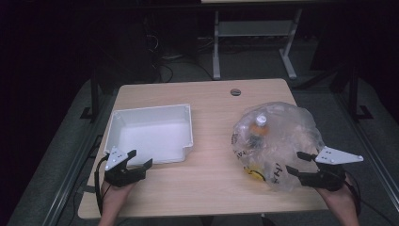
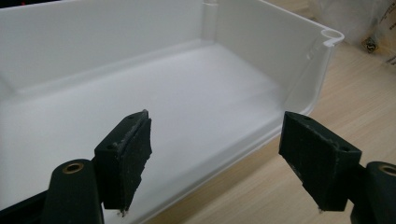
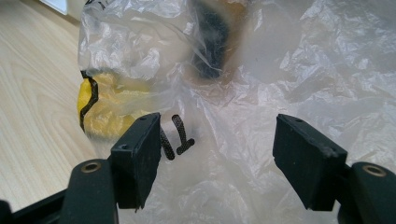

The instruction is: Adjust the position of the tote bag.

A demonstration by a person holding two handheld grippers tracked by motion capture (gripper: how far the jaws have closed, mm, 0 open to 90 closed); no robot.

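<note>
Two grippers flank our work, both spread wide and holding nothing. Our left gripper (image 1: 134, 162) hovers at the near rim of the white tray (image 1: 190, 123), at about eight o'clock on the table (image 1: 211, 101), jaws straddling its edge without pressing, likely to steady it as the receiving bin. Our right gripper (image 1: 296, 162) faces the clear plastic bag (image 1: 287, 125) at four o'clock, pads either side of crinkled film but not pinching. Inside we see a bottle (image 1: 260, 126) and something yellow (image 3: 109, 105), so we judge unpacking comes next.
</note>
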